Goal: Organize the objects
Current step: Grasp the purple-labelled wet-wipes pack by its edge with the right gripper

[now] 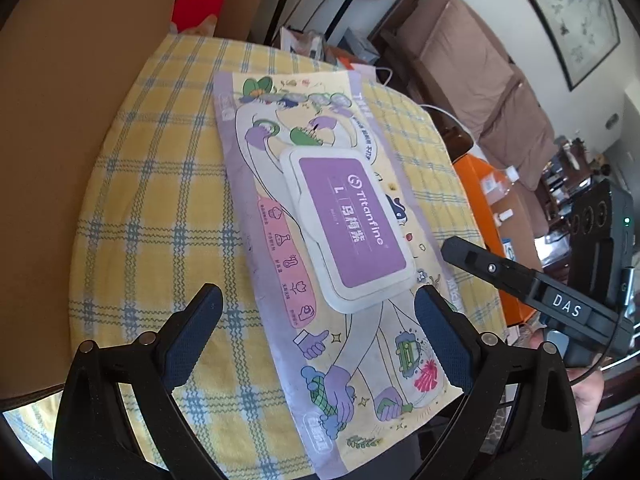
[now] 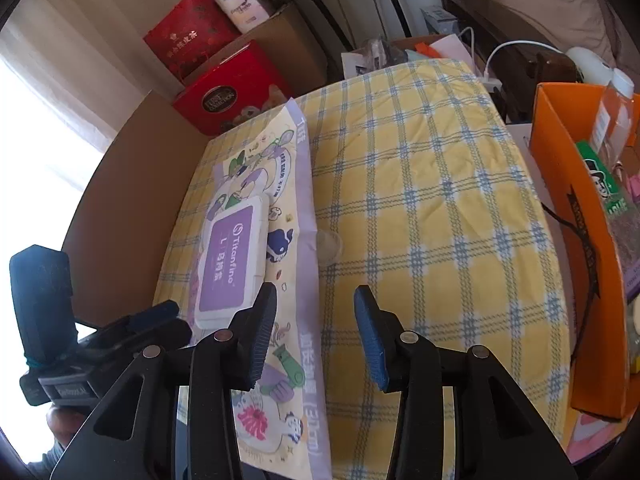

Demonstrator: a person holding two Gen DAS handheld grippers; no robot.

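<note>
Right wrist view: the right tongs (image 2: 316, 334) stand partly open and empty at lower centre — likely free to reposition — their left finger over the wipes pack (image 2: 256, 240), which lies flat at centre-left on the checked counter (image 2: 440, 220), the orange box (image 2: 560, 240) at right.

A lived-in home, most likely a living room. A brown sofa (image 1: 480, 80) lines the far right wall under a framed ink painting (image 1: 576, 12), and a yellow checked tablecloth (image 2: 420, 200) covers the table. Red gift boxes (image 2: 208, 76) on cardboard cartons sit by a curtained window (image 2: 60, 80) at far left.
</note>
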